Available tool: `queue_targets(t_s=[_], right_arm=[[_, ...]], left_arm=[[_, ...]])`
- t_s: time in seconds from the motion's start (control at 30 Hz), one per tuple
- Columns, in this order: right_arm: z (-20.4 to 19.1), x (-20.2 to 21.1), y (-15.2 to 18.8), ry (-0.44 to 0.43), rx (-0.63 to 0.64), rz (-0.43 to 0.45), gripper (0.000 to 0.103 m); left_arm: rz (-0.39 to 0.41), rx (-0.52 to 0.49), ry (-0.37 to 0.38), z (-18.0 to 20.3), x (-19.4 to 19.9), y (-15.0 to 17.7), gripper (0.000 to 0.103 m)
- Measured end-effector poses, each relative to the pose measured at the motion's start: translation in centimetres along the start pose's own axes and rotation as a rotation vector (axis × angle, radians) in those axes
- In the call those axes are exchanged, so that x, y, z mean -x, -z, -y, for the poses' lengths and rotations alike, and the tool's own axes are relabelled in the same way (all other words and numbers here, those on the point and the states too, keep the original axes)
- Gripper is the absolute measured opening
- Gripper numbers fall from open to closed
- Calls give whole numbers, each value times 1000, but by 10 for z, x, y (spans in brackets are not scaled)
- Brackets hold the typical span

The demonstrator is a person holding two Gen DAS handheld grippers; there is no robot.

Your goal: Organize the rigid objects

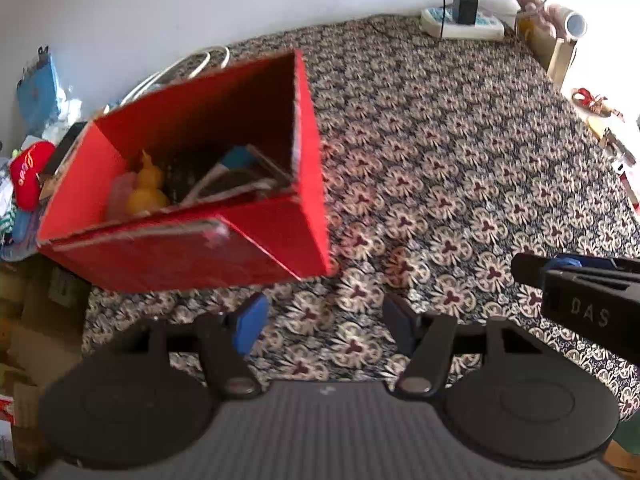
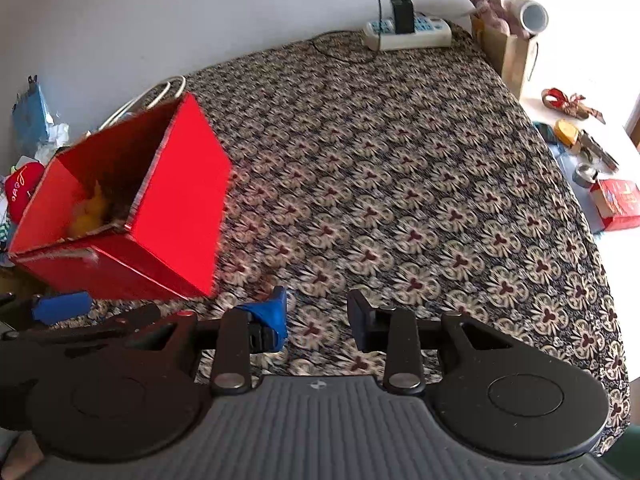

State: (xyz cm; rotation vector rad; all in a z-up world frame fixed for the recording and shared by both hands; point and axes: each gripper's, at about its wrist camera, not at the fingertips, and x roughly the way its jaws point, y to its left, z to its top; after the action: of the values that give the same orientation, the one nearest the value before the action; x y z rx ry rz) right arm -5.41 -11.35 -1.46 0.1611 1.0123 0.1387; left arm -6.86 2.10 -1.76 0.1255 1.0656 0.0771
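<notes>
An open red box [image 1: 192, 208] stands on the patterned tablecloth [image 1: 460, 168] at the left. Inside it lie a yellow gourd-shaped toy [image 1: 146, 188], a blue item and flat card-like pieces [image 1: 240, 176]. The box also shows in the right wrist view [image 2: 160, 216], with the yellow toy [image 2: 90, 210] inside. My left gripper [image 1: 324, 326] is open and empty, just in front of the box's near right corner. My right gripper [image 2: 318, 316] is open and empty, to the right of the box. Its black body shows at the right of the left wrist view [image 1: 580, 292].
A white power strip [image 2: 408, 32] with a black charger sits at the far edge. A paper bag [image 2: 516, 56] stands at the far right. Small items and a red packet [image 2: 616, 204] lie on a white surface to the right. Clutter [image 1: 28, 176] lies left of the box.
</notes>
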Motion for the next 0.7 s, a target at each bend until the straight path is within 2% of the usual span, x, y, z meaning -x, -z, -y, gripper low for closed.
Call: queue_targets(t_s=[0.4, 0.7], right_arm=[[-74, 2, -15, -4, -2, 58, 16], [-125, -5, -29, -21, 26, 116, 16]], left_arm=[[71, 5, -23, -80, 9, -18, 65], [110, -4, -77, -133, 1, -31, 65]])
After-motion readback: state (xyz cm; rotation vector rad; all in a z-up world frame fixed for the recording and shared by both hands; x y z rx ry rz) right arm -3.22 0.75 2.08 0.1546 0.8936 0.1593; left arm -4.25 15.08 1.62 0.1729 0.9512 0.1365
